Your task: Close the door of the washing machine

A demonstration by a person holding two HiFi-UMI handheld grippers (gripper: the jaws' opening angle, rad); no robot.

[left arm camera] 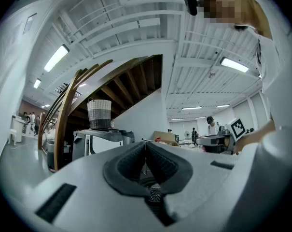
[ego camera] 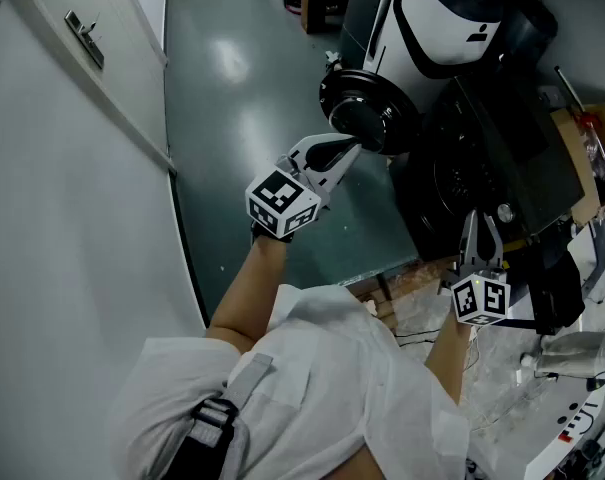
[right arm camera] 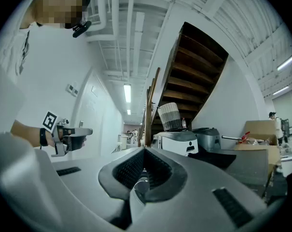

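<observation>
Washing-machine door [ego camera: 370,113], round and black, stands swung open at 1 o'clock from the centre of the head view, clear of the dark washing machine [ego camera: 482,168]. Left gripper [ego camera: 352,148]: jaws closed together, empty, tips at the door's lower edge; contact not confirmed. Right gripper [ego camera: 479,223], at 4 o'clock: jaws closed together, empty.

worn: white short-sleeved shirt [ego camera: 322,368] | shoulder: dark strap [ego camera: 210,430] with grey buckle, possibly a harness, too cropped to tell | left wrist: black wristband [ego camera: 267,234] | left gripper [ego camera: 354,146]: white-grey shell, dark ribbed pads [left arm camera: 129,166], left marker cube [ego camera: 282,204] with black-and-white squares | right gripper [ego camera: 479,218]: same shell, right marker cube [ego camera: 481,299] alike
</observation>
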